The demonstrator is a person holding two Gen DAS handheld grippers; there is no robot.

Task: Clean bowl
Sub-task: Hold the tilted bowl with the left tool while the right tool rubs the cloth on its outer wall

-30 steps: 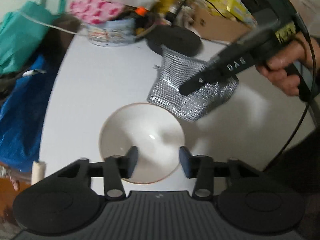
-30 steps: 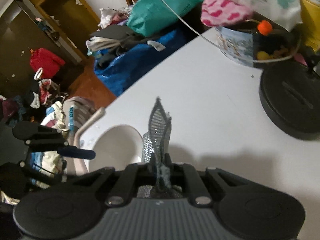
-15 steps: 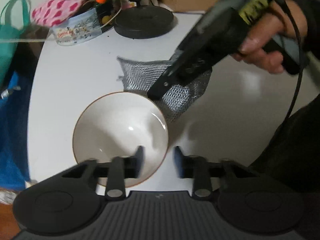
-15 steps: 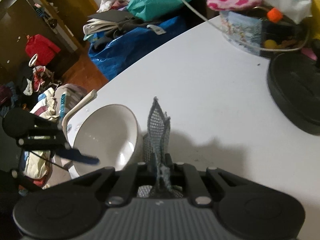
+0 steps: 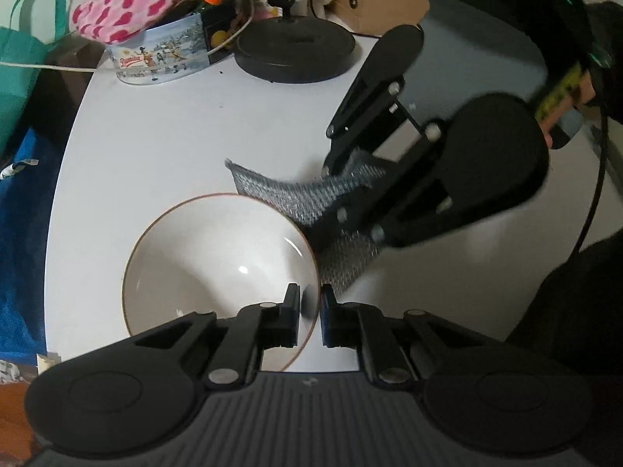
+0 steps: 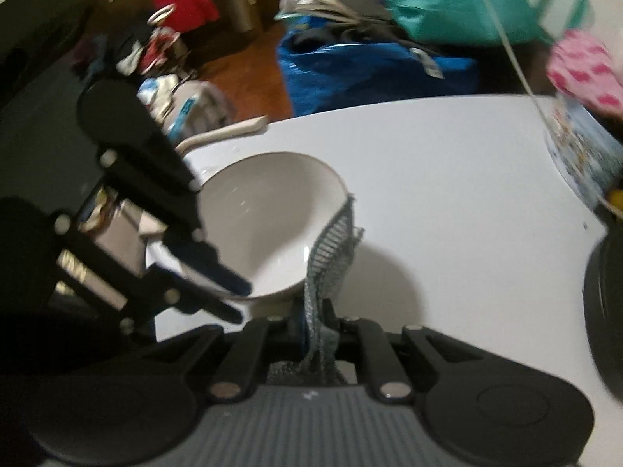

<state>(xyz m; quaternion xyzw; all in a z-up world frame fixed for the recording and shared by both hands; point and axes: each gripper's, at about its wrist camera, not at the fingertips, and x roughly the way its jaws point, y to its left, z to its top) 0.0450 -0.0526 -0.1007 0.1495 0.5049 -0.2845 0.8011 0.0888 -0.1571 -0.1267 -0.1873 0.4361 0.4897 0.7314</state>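
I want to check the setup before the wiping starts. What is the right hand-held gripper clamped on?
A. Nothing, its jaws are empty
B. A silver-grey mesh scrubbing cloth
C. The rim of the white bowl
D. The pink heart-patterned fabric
B: in the right wrist view the right hand-held gripper has its jaws shut on the silver-grey mesh cloth, which stands up beside the white bowl; the left hand-held gripper pinches the bowl's rim.

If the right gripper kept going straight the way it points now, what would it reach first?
Probably the white bowl. The right gripper, shut on the mesh cloth, points down toward the bowl's near outer wall; the cloth touches the rim. Depth is hard to judge.
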